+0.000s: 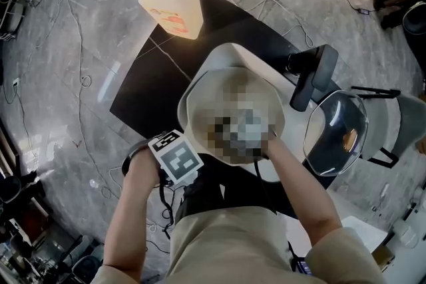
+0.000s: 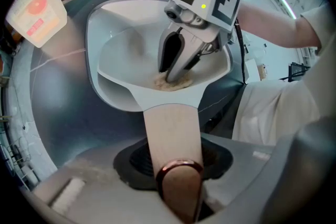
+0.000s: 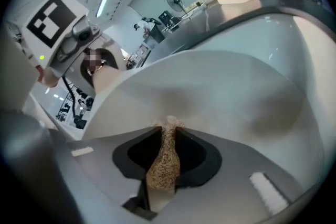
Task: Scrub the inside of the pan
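Observation:
A white pan sits tilted on a black mat. A mosaic patch hides most of its inside in the head view. My left gripper is shut on the pan's tan handle, and its marker cube shows at the pan's near left. My right gripper reaches down into the pan. In the right gripper view that gripper is shut on a tan scrub pad, whose tip touches the pan's inner wall. The pad rests on the pan's bottom.
A pale plastic jug lies at the mat's far end. To the right of the pan are a glass lid and a black stand. Cables trail across the grey floor.

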`<state>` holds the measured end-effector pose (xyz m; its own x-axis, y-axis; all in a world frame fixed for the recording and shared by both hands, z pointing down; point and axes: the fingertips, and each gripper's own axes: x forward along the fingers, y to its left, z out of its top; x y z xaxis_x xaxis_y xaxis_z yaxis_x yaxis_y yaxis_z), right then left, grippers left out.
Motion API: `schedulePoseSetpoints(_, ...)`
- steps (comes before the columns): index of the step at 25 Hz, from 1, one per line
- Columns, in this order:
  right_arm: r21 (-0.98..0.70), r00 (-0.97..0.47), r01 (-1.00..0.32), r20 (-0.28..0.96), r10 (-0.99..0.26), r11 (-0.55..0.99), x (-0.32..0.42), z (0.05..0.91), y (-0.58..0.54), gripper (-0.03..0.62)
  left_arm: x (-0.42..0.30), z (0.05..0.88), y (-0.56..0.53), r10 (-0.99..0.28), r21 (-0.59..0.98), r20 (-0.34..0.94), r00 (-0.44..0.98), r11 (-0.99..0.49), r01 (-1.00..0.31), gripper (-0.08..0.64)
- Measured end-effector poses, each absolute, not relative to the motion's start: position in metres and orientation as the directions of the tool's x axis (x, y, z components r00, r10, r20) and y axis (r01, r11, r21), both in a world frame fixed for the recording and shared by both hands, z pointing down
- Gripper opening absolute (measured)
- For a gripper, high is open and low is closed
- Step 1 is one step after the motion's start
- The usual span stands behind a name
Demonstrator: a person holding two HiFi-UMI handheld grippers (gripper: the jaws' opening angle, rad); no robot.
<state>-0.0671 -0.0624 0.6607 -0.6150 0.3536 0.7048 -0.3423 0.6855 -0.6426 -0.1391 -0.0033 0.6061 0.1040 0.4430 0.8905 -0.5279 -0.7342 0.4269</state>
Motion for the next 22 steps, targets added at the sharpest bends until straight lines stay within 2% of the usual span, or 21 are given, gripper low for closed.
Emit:
schedulePoseSetpoints(5, -0.403, -0.542, -0.44, 0.832, 0.12, 0.803, -0.083, 0.684, -0.116, 0.089, -0.14, 0.607, -0.004, 0.433, 0.414, 0.897, 0.094, -0.743, -0.525, 0.161)
schedulePoseSetpoints(8, -0.266, -0.447, -0.45, 0.893, 0.043, 0.853, -0.071, 0.705, -0.141, 0.089, -0.142, 0.611, -0.004, 0.424, 0.4, 0.902, 0.081, -0.752, -0.524, 0.16)
schedulePoseSetpoints(17, -0.062, -0.222, -0.451, 0.974, -0.045, 0.89, 0.0, 0.732, -0.162, 0.086, -0.161, 0.634, -0.004, 0.406, 0.351, 0.913, 0.022, -0.76, -0.546, 0.15)
schedulePoseSetpoints(22, -0.025, 0.031, -0.363, 0.999, 0.039, 0.931, 0.047, 0.728, -0.137, 0.083, -0.16, 0.635, -0.005, 0.405, 0.349, 0.914, 0.022, -0.76, -0.548, 0.15)
